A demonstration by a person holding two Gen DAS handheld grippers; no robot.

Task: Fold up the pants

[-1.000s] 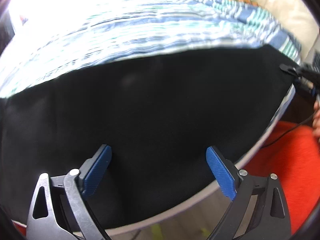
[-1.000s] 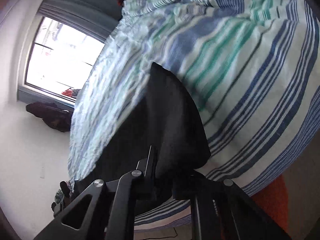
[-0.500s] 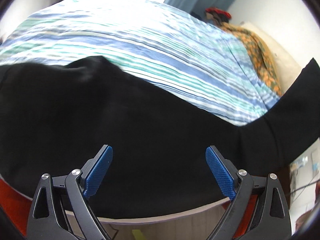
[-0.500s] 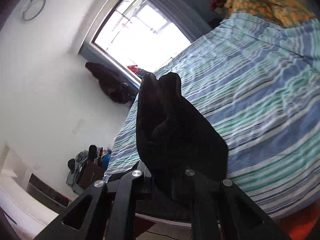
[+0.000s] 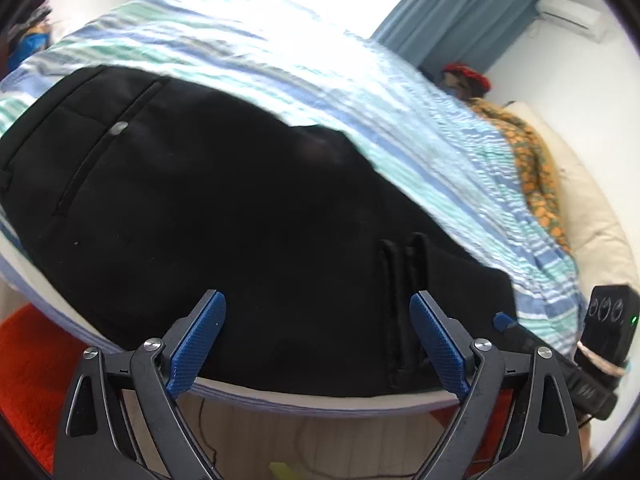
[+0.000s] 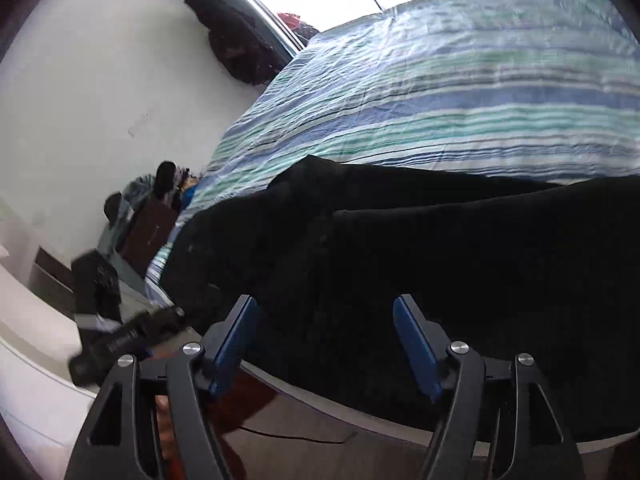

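Pants [image 5: 224, 208] black, doubled over on striped bedspread [image 5: 320, 80].

Pants [image 5: 224, 208]: matt black cloth, smooth weave. Bed cover [image 5: 360, 92] beyond the jaws: striped cloth, finely crinkled. Left gripper [image 5: 316, 344]: matt black plastic frame, shiny metal rivets, ribbed blue pads [image 5: 196, 344]. Right gripper [image 6: 324, 344]: same finish.

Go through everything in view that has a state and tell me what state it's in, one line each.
Black pants: lying on the bed, one layer folded over another, held by neither tongs.
Left tongs: open, empty, over the near edge of the pants.
Right tongs: open, empty, over the pants.
Striped bedspread: spread over the bed, slightly wrinkled.
Curtain: drawn to one side of the bright window.
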